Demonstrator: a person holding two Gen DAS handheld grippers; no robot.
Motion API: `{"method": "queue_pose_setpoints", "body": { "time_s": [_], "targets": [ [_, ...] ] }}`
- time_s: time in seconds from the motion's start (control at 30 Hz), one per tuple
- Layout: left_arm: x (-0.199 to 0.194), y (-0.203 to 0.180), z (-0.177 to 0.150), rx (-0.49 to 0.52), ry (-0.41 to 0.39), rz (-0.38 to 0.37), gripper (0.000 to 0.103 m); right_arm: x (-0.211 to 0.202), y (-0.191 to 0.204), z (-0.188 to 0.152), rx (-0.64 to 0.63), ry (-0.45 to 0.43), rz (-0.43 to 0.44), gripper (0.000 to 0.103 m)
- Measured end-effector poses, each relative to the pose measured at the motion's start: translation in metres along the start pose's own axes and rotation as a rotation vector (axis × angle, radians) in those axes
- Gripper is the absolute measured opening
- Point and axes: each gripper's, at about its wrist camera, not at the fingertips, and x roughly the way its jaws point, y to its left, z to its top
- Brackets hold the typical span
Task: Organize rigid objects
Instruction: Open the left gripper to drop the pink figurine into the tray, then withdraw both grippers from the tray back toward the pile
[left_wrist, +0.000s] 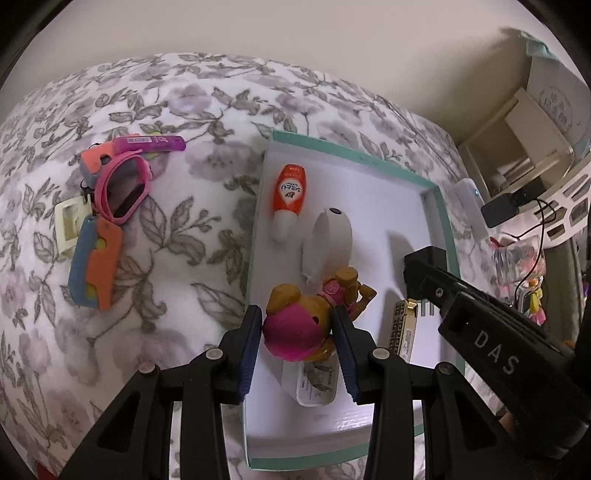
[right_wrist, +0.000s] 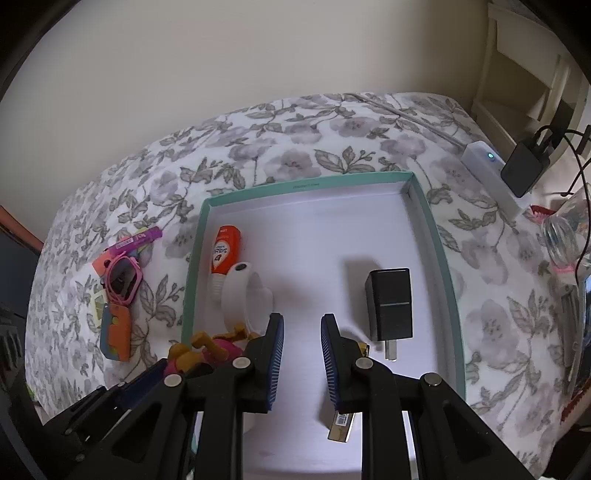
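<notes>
Toy puppy figure (left_wrist: 299, 325), pinched in left tongs (left_wrist: 298, 343) over teal-rimmed box (left_wrist: 441, 206); right tongs (right_wrist: 302, 354) narrowly parted, empty; best lowered onto bare floor before release, clear of white case (left_wrist: 327, 240).

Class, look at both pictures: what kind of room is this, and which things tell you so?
Most likely a bedroom at home. A flowered bedspread covers a soft, rounded surface against a plain wall, a pale shelf unit stands in the corner, and toys such as pink sunglasses lie on the cover.
</notes>
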Motion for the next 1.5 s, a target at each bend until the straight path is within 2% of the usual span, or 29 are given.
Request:
{"method": "queue_pose_setpoints", "body": {
  "time_s": [0.23,0.37,0.5,0.83,0.93,1.0,1.07,1.1,1.17,1.23,1.37,1.43,1.5],
  "targets": [
    [0.002,0.000,0.000,-0.003,-0.003,0.007,0.043,0.000,0.002,-0.001,-0.013,0.000,-0.014,0.023],
    [0.002,0.006,0.002,-0.028,-0.001,0.001,0.060,-0.002,0.000,0.001,-0.010,-0.006,-0.016,0.023],
    [-0.002,0.010,0.004,-0.044,-0.011,0.010,0.060,-0.004,-0.002,0.002,-0.004,-0.012,-0.009,0.023],
    [-0.024,0.031,0.014,-0.092,-0.079,0.135,0.062,-0.008,0.002,0.002,-0.014,-0.022,-0.015,0.023],
    [-0.029,0.041,0.017,-0.112,-0.099,0.196,0.067,-0.006,0.008,0.001,-0.032,-0.017,-0.021,0.023],
    [-0.032,0.048,0.018,-0.127,-0.108,0.232,0.081,-0.004,0.014,-0.001,-0.052,-0.013,-0.025,0.023],
    [-0.035,0.058,0.018,-0.151,-0.114,0.275,0.084,-0.003,0.021,-0.003,-0.075,-0.010,-0.031,0.024],
    [-0.036,0.062,0.018,-0.160,-0.115,0.288,0.084,-0.002,0.024,-0.003,-0.085,-0.008,-0.033,0.025],
    [-0.037,0.072,0.018,-0.184,-0.111,0.321,0.084,0.000,0.030,-0.005,-0.102,-0.006,-0.035,0.034],
    [-0.039,0.081,0.019,-0.206,-0.107,0.344,0.084,0.001,0.034,-0.006,-0.116,-0.007,-0.035,0.049],
    [-0.042,0.099,0.018,-0.258,-0.088,0.381,0.084,0.003,0.044,-0.009,-0.152,-0.009,-0.039,0.058],
    [-0.043,0.106,0.018,-0.282,-0.083,0.397,0.084,0.005,0.047,-0.010,-0.160,-0.009,-0.037,0.067],
    [-0.046,0.112,0.018,-0.302,-0.082,0.409,0.085,0.007,0.049,-0.011,-0.162,-0.004,-0.031,0.068]
  ]
}}
